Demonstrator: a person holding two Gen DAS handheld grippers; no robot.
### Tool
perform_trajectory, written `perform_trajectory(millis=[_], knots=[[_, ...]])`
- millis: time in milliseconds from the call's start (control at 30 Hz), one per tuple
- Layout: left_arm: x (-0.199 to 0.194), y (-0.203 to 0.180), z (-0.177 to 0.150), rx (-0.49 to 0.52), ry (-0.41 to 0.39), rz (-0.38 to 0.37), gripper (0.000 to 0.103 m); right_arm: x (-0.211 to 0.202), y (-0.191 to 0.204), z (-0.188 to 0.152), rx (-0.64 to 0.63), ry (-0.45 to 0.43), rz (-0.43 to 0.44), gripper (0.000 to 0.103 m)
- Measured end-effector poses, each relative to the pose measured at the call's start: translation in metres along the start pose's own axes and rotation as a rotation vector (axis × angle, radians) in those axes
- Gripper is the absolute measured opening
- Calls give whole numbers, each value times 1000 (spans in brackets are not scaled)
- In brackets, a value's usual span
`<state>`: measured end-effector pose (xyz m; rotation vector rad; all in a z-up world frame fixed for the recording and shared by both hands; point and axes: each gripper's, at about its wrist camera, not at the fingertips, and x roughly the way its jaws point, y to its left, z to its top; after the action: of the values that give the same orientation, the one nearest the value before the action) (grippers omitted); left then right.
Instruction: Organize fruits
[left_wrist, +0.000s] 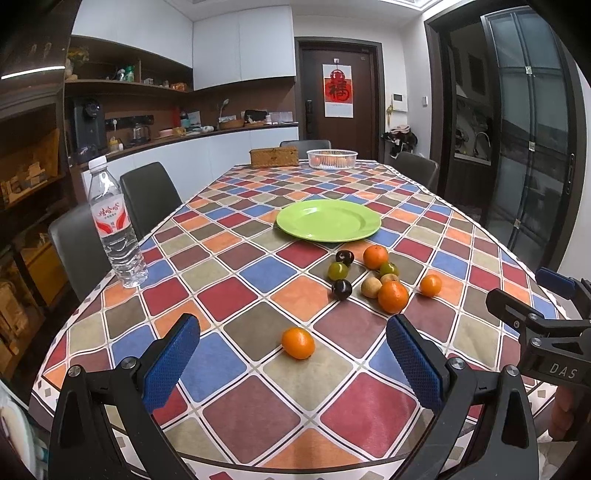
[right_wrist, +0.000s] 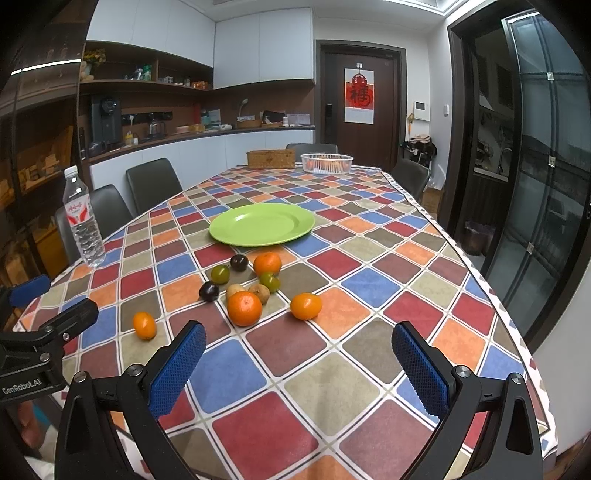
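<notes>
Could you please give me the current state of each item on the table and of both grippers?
Left gripper: open, empty, above the table.
Right gripper: open, empty.
Round green plastic plate: empty, flat on the checkered tablecloth.
Clear plastic water bottle: upright, capped.
Lone small orange mandarin: apart from the cluster, nearest the left gripper.
Mixed fruit cluster: loose on the cloth, none plated.
White mesh basket: at the far end, holds fruit.

Fruits (left_wrist: 369, 277) lie before the plate (left_wrist: 328, 220); bottle (left_wrist: 114, 225) far left.
</notes>
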<state>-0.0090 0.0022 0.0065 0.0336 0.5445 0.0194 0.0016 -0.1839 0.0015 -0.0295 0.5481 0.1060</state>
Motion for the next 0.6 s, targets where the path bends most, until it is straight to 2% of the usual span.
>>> perform_trajectory(millis=[600], knots=[[-4, 2, 0, -4, -11, 11, 103, -2, 1, 1, -2, -4, -1, 102]])
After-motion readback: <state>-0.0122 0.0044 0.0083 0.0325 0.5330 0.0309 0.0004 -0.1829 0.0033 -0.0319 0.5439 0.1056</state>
